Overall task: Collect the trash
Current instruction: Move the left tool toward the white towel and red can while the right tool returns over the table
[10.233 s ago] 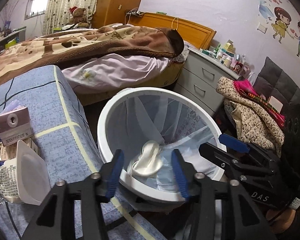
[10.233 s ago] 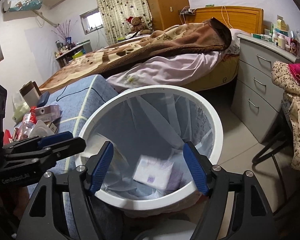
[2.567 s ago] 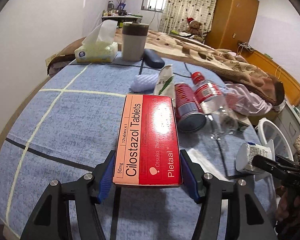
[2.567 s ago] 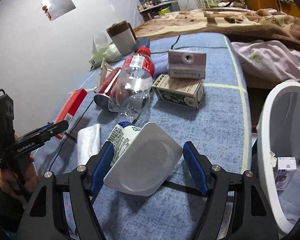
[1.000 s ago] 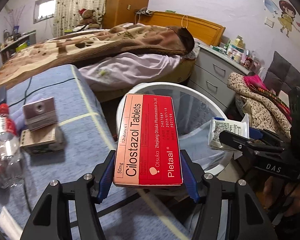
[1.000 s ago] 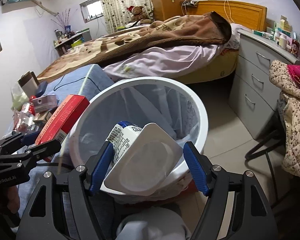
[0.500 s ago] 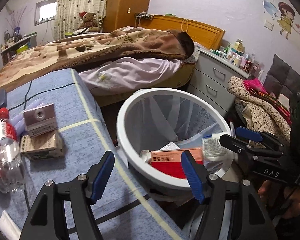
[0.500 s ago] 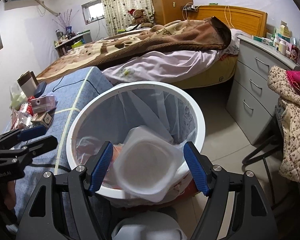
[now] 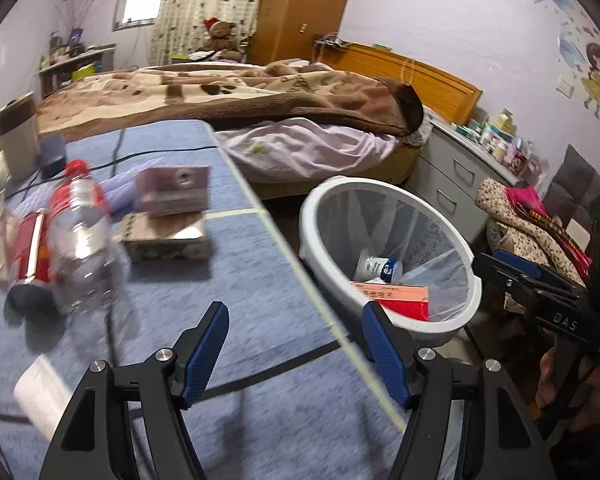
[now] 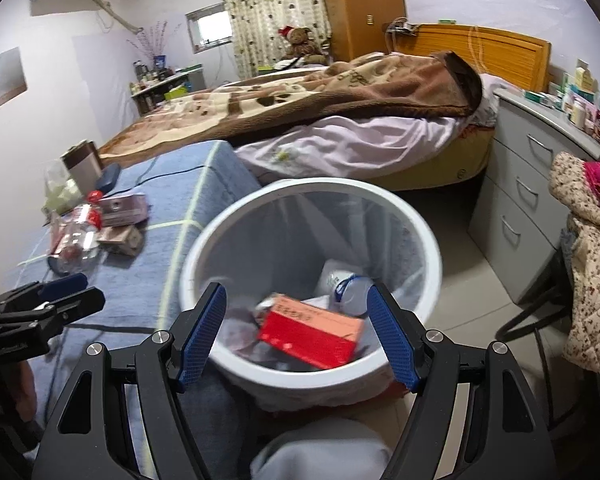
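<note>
Right wrist view: right gripper (image 10: 296, 332) jaws wide, empty, above white bin (image 10: 428, 240) containing red box (image 10: 308, 330); left gripper (image 9: 296, 350) likewise spread, empty.

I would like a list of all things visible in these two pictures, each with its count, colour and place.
bin: one, white, on the floor beside the table
red box: one, red, inside the bin
white container: one, white with blue, inside the bin
table: one, blue cloth
bottle: one, clear, red cap, lying on the table
can: one, red, beside the bottle
small boxes: two, stacked on the table
bed: one, brown blanket, behind
drawers: one, grey, beside the bed
left gripper: open, empty, over the table edge
right gripper: open, empty, over the bin
</note>
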`<state>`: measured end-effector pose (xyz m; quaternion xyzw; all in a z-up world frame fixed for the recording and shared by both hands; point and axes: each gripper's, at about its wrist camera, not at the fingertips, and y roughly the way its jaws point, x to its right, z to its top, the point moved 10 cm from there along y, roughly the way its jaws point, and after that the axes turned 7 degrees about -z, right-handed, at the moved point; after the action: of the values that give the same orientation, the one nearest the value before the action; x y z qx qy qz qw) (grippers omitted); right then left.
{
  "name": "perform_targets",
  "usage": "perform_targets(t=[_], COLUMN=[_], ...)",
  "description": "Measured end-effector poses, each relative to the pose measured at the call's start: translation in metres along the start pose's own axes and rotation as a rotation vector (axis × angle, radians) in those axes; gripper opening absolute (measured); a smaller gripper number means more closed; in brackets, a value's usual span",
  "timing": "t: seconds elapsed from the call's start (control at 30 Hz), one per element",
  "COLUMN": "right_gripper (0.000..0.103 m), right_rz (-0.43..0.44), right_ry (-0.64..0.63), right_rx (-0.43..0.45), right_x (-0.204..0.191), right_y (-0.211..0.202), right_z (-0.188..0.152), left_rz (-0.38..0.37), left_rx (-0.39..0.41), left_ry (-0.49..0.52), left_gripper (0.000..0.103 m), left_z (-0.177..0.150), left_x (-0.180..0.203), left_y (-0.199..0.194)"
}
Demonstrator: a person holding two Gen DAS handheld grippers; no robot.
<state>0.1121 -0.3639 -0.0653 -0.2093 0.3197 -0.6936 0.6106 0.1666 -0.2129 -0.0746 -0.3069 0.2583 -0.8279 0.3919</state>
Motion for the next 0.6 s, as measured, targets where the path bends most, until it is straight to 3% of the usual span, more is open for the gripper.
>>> perform_targets(t=[0.6], right_gripper=[0.074], right_rz=[0.173], right_ry=[-0.112], right_rx=[-0.031], right_x=[-0.097], right_y=[-0.003], right_z=[-0.011], left_rz=[0.203], left_rx=[0.025], left_ry=[-0.168], left_gripper=[0.066], left_z=[-0.044], left_x=[-0.09], left_y=[-0.058])
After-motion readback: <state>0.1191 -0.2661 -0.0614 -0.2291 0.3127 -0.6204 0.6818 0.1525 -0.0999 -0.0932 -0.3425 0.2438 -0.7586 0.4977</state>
